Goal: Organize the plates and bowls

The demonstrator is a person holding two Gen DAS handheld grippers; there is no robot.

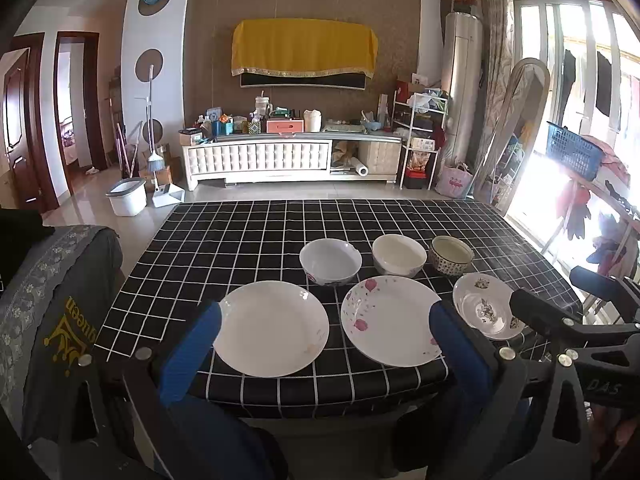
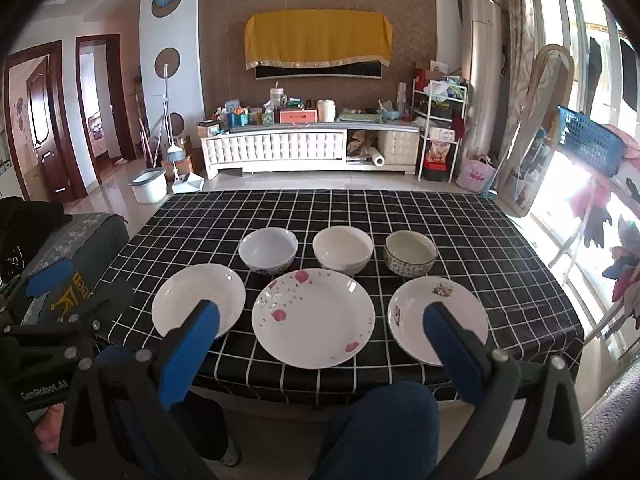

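- My left gripper [image 1: 326, 334] and my right gripper [image 2: 320, 330] both hang just short of the near table edge with their blue-padded fingers spread wide and nothing between them
- On the black tablecloth with a white grid [image 2: 440, 216] the crockery sits in two rows: three plates near me, three bowls behind them
- Near row, left to right: a plain white round ceramic plate [image 1: 272, 328], a white round plate with pink petal print [image 2: 314, 318], and a smaller white dish with brown flower motifs [image 2: 438, 324]
- Back row, left to right: a white bowl with a floral band low on its wall [image 1: 330, 256], a cream-white bowl [image 2: 343, 249], and a bowl with a dark speckled pattern outside and a pale inside [image 2: 410, 254]
- All six stand apart from one another, none stacked yet
- I judge them all to be glazed ceramic: stiff, fairly heavy for their size, slick under my pads, and quick to chip if knocked together
- The plates lie flat, so I'd take one by its raised near rim, one pad over and one under, and keep it level
- The bowls I'd pinch across the wall at the rim, one pad inside and one outside
- Nesting should be gentle; glaze on glaze slides easily, and the patterned bowl looks narrower, so it likely belongs on top
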